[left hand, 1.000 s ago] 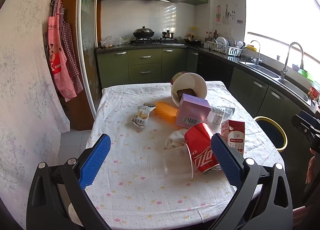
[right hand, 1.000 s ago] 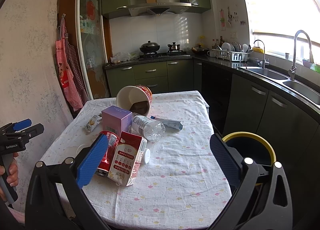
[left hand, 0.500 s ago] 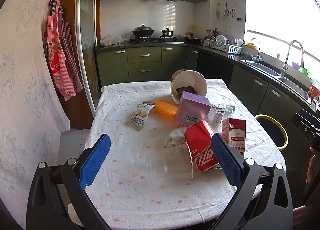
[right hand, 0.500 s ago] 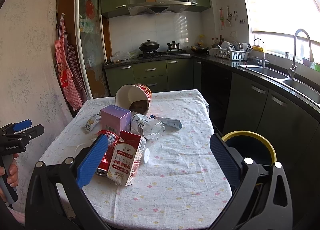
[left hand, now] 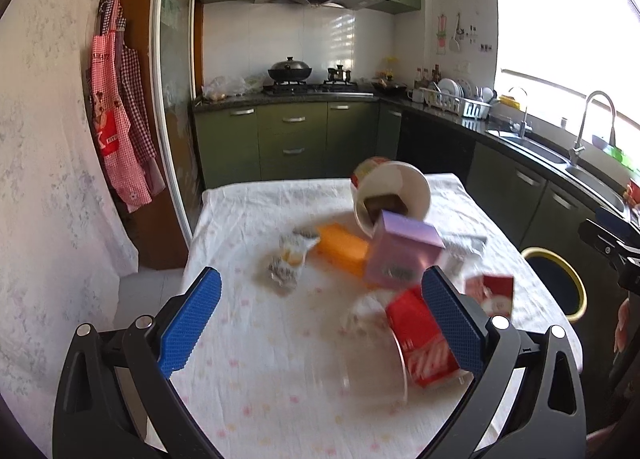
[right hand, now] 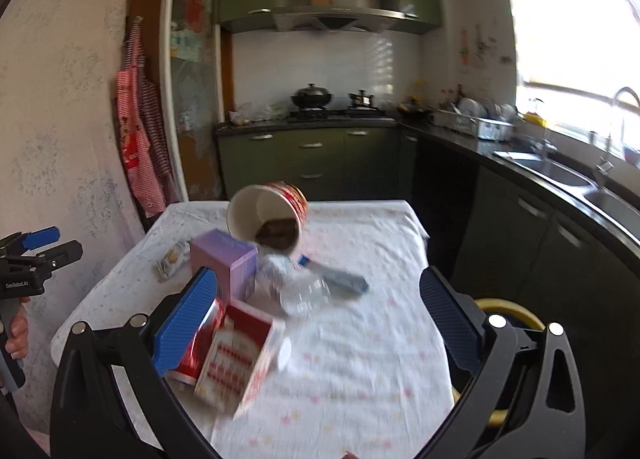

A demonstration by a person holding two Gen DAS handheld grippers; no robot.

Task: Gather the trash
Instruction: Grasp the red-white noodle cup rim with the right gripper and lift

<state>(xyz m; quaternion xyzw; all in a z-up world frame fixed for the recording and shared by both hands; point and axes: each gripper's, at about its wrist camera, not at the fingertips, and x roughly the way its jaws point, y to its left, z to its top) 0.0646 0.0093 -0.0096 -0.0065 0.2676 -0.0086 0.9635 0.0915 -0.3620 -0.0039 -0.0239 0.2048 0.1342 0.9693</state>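
Both grippers, left [left hand: 320,323] and right [right hand: 318,323], hover wide open and empty over a table [right hand: 360,359] where trash lies heaped: can [left hand: 424,339], carton [right hand: 236,355], box [left hand: 402,255], bottle [right hand: 296,287]. A careless reach could roll the can or bottle off, short of the bin [left hand: 560,283].

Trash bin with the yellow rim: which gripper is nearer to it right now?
Right. The right gripper hangs at the table corner with the trash bin just behind its right finger. The left gripper is over the table's other side, the bin across the table.
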